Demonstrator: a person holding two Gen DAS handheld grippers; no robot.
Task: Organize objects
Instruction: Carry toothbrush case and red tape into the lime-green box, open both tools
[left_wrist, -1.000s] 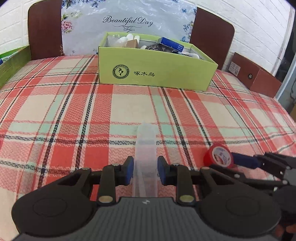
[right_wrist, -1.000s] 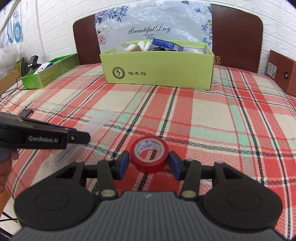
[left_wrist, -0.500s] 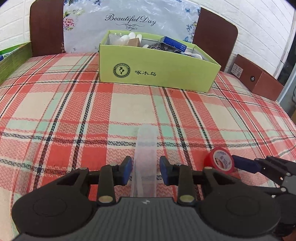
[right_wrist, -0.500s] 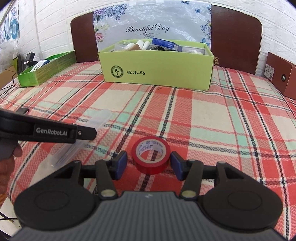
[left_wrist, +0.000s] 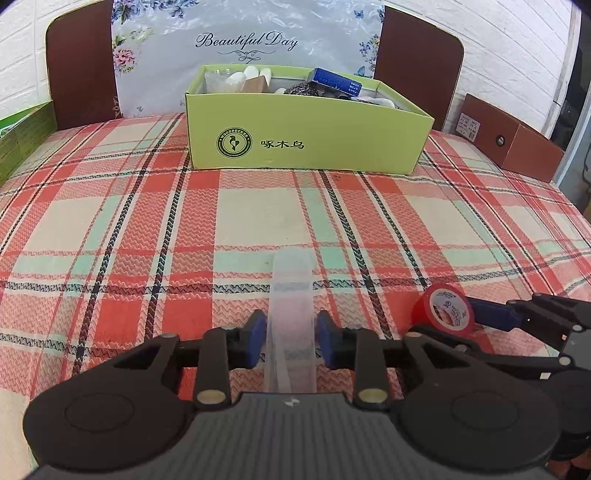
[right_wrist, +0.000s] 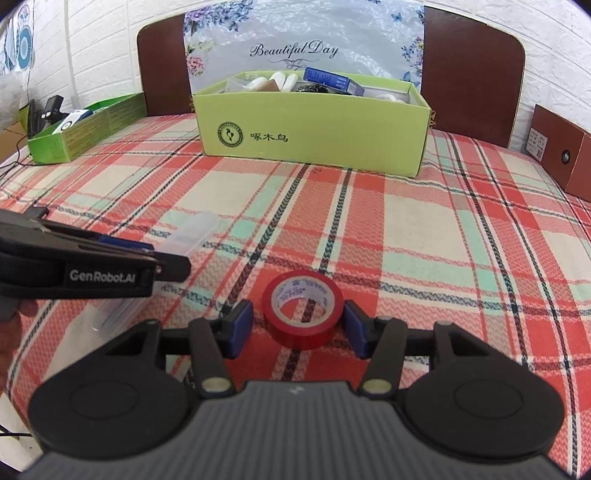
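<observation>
At the bottom centre of the left wrist view, the left gripper (left_wrist: 290, 341) has its jaws closing around a clear plastic case (left_wrist: 291, 314); the blue pads sit right at its sides, though I cannot tell whether they press on it. The case lies flat on the plaid bedcover (left_wrist: 147, 221), pointing up the frame. At the bottom centre of the right wrist view, the right gripper (right_wrist: 298, 328) stands apart, a narrow gap showing on each side of the red tape roll (right_wrist: 301, 308) that rests on the cover between its pads. Well beyond, at upper centre, a green cardboard box (right_wrist: 314, 129) full of small items sits before the headboard (right_wrist: 472, 66). A second green box (right_wrist: 85, 129) stands at upper left
</observation>
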